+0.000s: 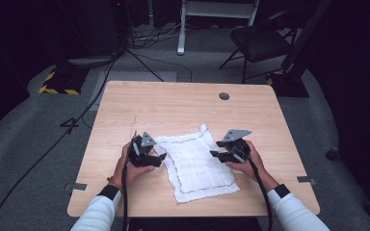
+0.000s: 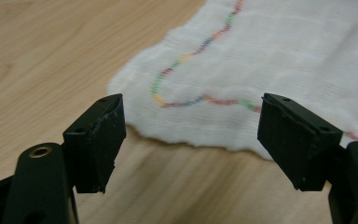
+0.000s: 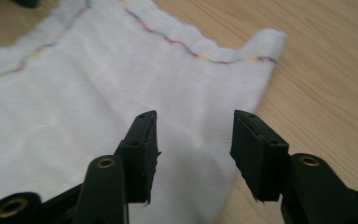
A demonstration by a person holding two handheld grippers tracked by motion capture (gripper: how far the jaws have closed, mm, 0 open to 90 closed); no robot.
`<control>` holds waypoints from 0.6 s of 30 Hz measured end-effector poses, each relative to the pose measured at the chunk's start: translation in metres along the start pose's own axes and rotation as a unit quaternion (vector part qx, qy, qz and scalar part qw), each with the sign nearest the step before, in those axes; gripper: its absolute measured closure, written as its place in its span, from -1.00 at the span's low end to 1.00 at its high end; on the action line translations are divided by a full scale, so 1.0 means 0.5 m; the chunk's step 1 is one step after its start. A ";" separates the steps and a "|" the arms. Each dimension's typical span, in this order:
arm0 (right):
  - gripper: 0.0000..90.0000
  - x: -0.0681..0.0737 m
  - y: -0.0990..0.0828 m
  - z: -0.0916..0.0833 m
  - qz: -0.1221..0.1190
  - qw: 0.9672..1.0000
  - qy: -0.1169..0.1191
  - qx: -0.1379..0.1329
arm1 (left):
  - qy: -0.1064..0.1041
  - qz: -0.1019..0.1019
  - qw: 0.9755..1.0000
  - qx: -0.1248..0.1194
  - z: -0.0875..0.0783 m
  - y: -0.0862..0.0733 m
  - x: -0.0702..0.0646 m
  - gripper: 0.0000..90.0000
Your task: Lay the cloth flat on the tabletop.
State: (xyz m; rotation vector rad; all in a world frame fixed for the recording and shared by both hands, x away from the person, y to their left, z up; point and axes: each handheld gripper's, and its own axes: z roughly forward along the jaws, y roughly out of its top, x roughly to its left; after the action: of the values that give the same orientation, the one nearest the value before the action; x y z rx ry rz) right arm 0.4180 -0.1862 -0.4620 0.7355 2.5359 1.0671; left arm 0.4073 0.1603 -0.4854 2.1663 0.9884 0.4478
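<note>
Jaws of both grippers apart, empty, over white cloth (image 1: 196, 163) on table (image 1: 173, 103).

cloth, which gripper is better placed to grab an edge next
Right, narrowly. The right gripper hangs open directly over the cloth, while the left gripper, also open, sits just short of its near edge.

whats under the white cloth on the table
The white cloth lies flat and spread on the wooden table, with bare wood showing all round its edges. Nothing bulges beneath it, but the tabletop directly under it is covered, so anything thin there cannot be seen.
</note>
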 end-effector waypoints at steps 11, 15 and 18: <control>0.08 0.180 -0.013 -0.016 -0.120 0.984 0.133 0.004 | 0.016 -0.009 1.000 0.013 0.026 0.002 0.055 -0.42; 0.08 0.242 -0.017 -0.005 -0.158 0.973 0.167 0.011 | 0.001 0.002 1.000 0.021 0.041 0.006 0.057 -0.20; 0.06 0.268 -0.016 0.009 -0.171 0.969 0.176 0.014 | -0.017 0.013 1.000 0.020 0.040 0.007 0.056 0.12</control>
State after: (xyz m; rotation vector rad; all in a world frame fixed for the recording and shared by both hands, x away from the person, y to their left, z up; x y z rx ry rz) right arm 0.3065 -0.1136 -0.4798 0.1040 2.8343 1.1204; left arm 0.4386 0.1706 -0.4962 2.2166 0.9592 0.4049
